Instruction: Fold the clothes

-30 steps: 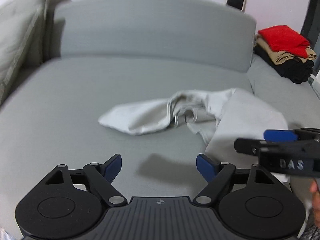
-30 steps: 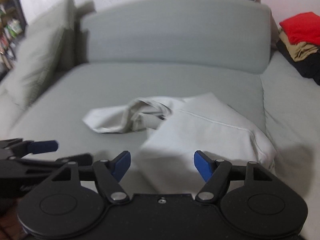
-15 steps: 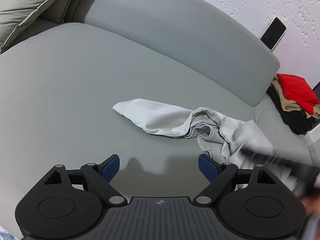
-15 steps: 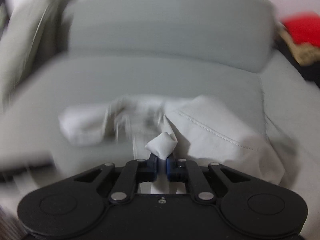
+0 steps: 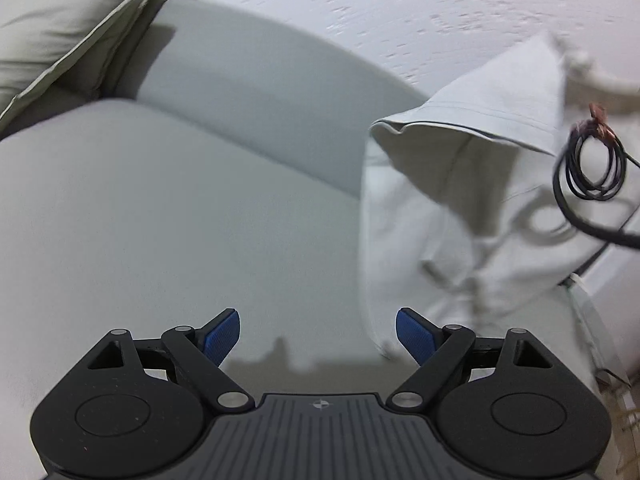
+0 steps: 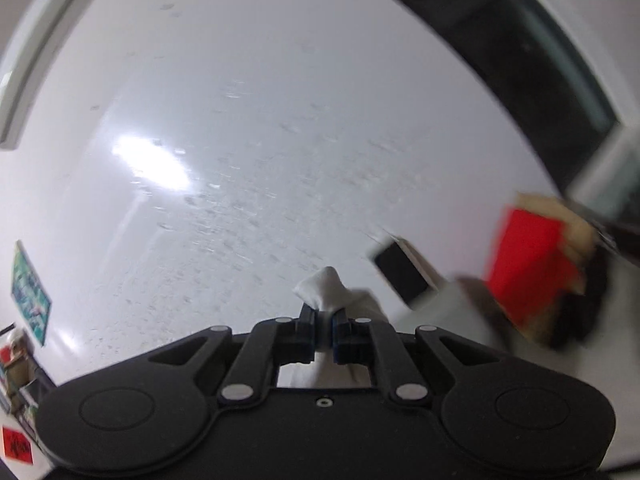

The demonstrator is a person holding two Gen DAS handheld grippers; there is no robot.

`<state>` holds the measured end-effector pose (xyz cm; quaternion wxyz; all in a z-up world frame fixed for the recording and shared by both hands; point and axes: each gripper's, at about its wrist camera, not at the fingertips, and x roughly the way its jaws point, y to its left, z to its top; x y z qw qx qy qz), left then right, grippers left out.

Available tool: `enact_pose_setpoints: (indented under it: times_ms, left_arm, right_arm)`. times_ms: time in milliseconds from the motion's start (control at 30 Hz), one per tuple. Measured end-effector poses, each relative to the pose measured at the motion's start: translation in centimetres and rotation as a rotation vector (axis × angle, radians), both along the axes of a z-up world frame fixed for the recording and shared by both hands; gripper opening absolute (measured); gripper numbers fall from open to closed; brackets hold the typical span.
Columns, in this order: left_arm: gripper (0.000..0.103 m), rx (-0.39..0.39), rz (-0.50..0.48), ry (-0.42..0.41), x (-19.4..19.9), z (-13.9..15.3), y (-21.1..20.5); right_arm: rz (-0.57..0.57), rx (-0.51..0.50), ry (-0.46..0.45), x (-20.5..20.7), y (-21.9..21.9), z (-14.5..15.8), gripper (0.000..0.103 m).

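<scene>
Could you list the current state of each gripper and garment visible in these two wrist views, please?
left gripper: open, fingers wide apart, nothing between them, over the sofa seat.
right gripper: shut on a bunched corner of the pale garment.
pale garment: unfolded, lifted, hanging in creases.
stack of clothes: folded and piled, red on top, blurred.

— What do we see past our left tongs (image 5: 318, 330)?

— Both blue pads stand wide apart with nothing between them, above the grey sofa seat (image 5: 160, 208).

— And the pale grey shirt (image 5: 472, 184)?

— We see it hanging lifted at the right, hem open, lower folds blurred. A coiled black cable (image 5: 590, 164) dangles before it; a cushion (image 5: 60, 28) leans top left.
</scene>
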<state>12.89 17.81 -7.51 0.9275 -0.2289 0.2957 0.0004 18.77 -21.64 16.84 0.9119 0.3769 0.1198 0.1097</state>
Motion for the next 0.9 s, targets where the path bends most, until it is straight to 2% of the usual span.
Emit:
enact_pose_setpoints:
  times_ms: [100,167,267,333,367,467,500,567,700,800,900]
  left_arm:
    - [0.084,0.009,-0.06,-0.034,-1.8,0.9,-0.5]
    - [0.083,0.036,-0.114,-0.035,-3.4,1.5,-1.3]
    - [0.083,0.127,-0.21,-0.051,-5.7,2.4,-3.7]
    - [0.084,0.174,-0.297,-0.075,-6.7,3.2,-5.8]
    - [0.085,0.193,-0.342,-0.083,-7.0,3.6,-6.8]
    - [0.087,0.232,-0.411,-0.09,-7.2,4.0,-10.0]
    - [0.087,0.236,-0.415,-0.087,-6.8,3.9,-10.8]
    - [0.088,0.244,-0.419,-0.077,-5.9,3.6,-12.5]
    - [0.083,0.268,-0.36,-0.004,-3.3,0.9,-13.6]
    - [0.074,0.247,-0.313,0.071,-1.5,-1.3,-13.4]
    - [0.071,0.236,-0.29,0.072,-0.6,-1.6,-12.7]
  right_arm:
    - [-0.017,0.037,0.176,-3.1,-3.1,-6.9,0.008]
    - [-0.058,0.037,0.327,-4.8,-5.9,-12.1,0.01]
    - [-0.109,-0.06,0.597,-6.0,-9.4,-19.3,0.032]
    - [-0.114,-0.13,0.672,-7.8,-10.5,-22.2,0.034]
    - [-0.107,-0.163,0.676,-8.4,-10.8,-22.8,0.036]
    - [-0.024,-0.226,0.604,-8.9,-10.2,-23.1,0.057]
    - [0.026,-0.243,0.574,-8.7,-9.5,-23.1,0.058]
    - [0.139,-0.283,0.513,-7.9,-8.1,-23.1,0.058]
    - [0.302,-0.439,0.403,-5.8,-2.7,-24.8,0.042]
    - [0.366,-0.548,0.361,-3.5,1.2,-26.7,0.042]
    - [0.386,-0.681,0.299,-1.3,4.6,-28.1,0.043]
